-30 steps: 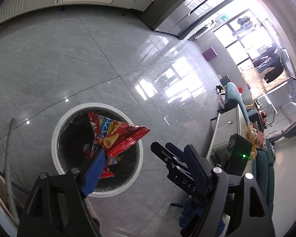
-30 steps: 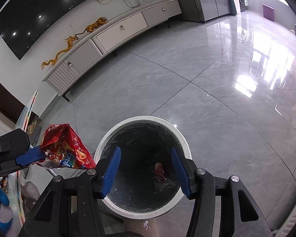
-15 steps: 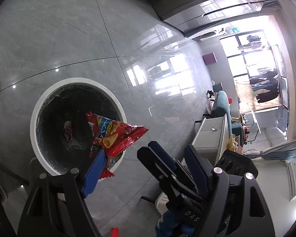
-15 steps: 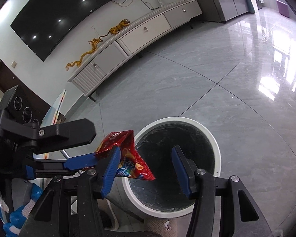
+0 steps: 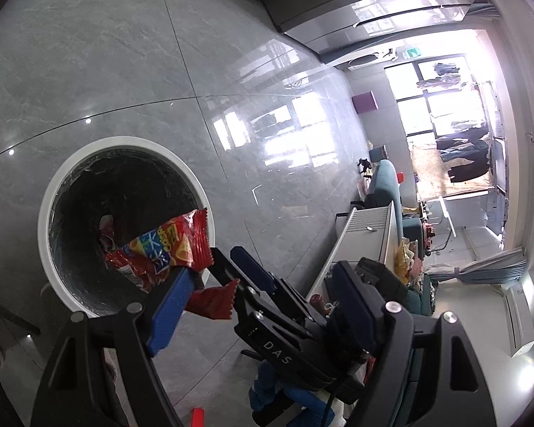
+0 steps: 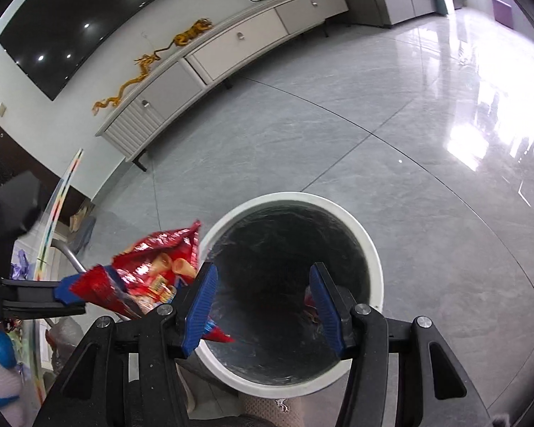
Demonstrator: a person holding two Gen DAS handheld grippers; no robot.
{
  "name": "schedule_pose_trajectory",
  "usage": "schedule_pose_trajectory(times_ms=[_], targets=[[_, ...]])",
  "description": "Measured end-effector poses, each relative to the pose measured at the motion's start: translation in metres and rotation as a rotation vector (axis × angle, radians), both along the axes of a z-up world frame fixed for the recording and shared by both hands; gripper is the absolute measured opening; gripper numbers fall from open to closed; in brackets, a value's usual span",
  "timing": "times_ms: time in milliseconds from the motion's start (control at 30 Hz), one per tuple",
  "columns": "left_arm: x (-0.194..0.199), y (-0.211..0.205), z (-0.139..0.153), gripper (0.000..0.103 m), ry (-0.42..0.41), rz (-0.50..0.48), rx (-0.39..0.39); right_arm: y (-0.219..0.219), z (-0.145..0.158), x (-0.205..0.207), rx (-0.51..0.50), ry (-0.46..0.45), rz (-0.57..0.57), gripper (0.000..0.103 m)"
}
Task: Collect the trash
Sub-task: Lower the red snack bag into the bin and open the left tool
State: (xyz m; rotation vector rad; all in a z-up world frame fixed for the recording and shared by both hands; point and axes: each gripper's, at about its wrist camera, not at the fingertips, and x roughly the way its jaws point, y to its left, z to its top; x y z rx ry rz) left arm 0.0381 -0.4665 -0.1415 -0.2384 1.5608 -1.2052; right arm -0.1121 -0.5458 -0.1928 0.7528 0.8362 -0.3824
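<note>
**Getting the snack wrapper clear of the finger and into the bin**

The left tool stands wide open and grips nothing. The red snack wrapper only clings to one blue finger, draped over its tip, with a torn flap hanging below. The right tool is about half open and empty. It points down into the bin, with the wrapper just outside its left finger.

In the left wrist view the wrapper sits over the bin's rim at about 4 o'clock. In the right wrist view it hangs at the bin's 9 o'clock edge, and much of it looks to be outside the rim. Other trash already lies in the bottom.

The step in hand seems to be the drop, and the wrapper has not let go. To do it well:

- Carry the left finger further in over the dark opening before shaking anything loose.
- Tip that finger downward so the light foil slides off.
- If it sticks, brush it off with the right tool, pushing toward the bin's middle.

The risk is the wrapper fluttering onto the floor beside the rim.
</note>
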Motion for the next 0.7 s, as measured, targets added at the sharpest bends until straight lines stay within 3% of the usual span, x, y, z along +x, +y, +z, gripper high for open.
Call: schedule_pose_trajectory(times_ms=[167, 467, 700], targets=[[0.003, 0.0, -0.005, 0.078, 0.016, 0.022, 0.002, -0.003, 0.007, -0.008, 0.005, -0.031, -0.012, 0.051], [0.006, 0.001, -0.005, 0.078, 0.037, 0.051, -0.006, 0.029, 0.021, -0.002, -0.005, -0.118, 0.192, 0.051], [0.003, -0.001, -0.001, 0.078, 0.068, 0.018, -0.035, 0.039, 0.019, 0.01, -0.015, -0.141, 0.26, 0.051]])
